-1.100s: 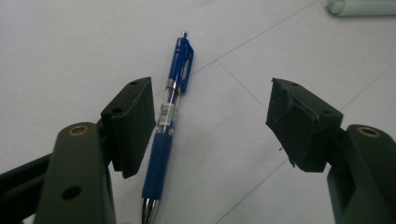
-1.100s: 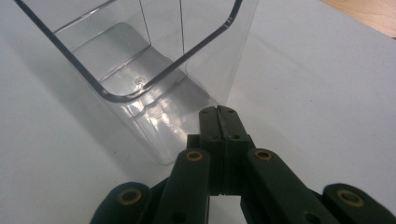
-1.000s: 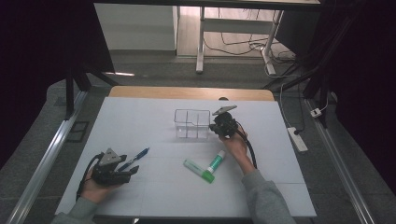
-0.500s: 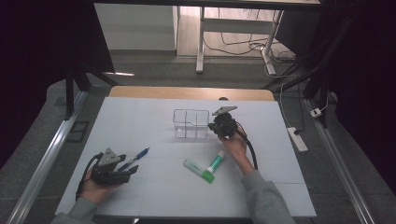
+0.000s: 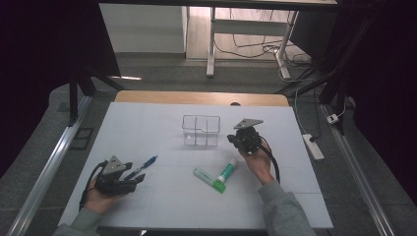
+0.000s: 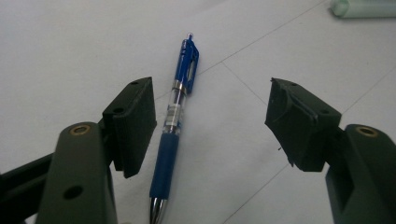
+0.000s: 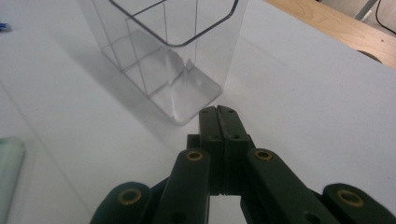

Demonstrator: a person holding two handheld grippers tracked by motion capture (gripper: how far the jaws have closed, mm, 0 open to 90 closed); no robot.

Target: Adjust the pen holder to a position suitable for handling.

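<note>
The left gripper [image 6: 210, 121], jaws spread, straddles the blue pen [image 6: 175, 126] without touching; the right gripper [image 7: 218, 114], pressed together, sits at the clear organizer's [image 7: 173, 51] four o'clock.

My high view looks forward and down from above my side of the white table [image 5: 162, 123], far enough off to take in both hands. My left gripper view sits low and close, looking along the tabletop at the blue pen [image 6: 175, 121]. My right gripper view looks down close at the clear organizer [image 7: 168, 56], which the high view shares [image 5: 200, 131].
</note>
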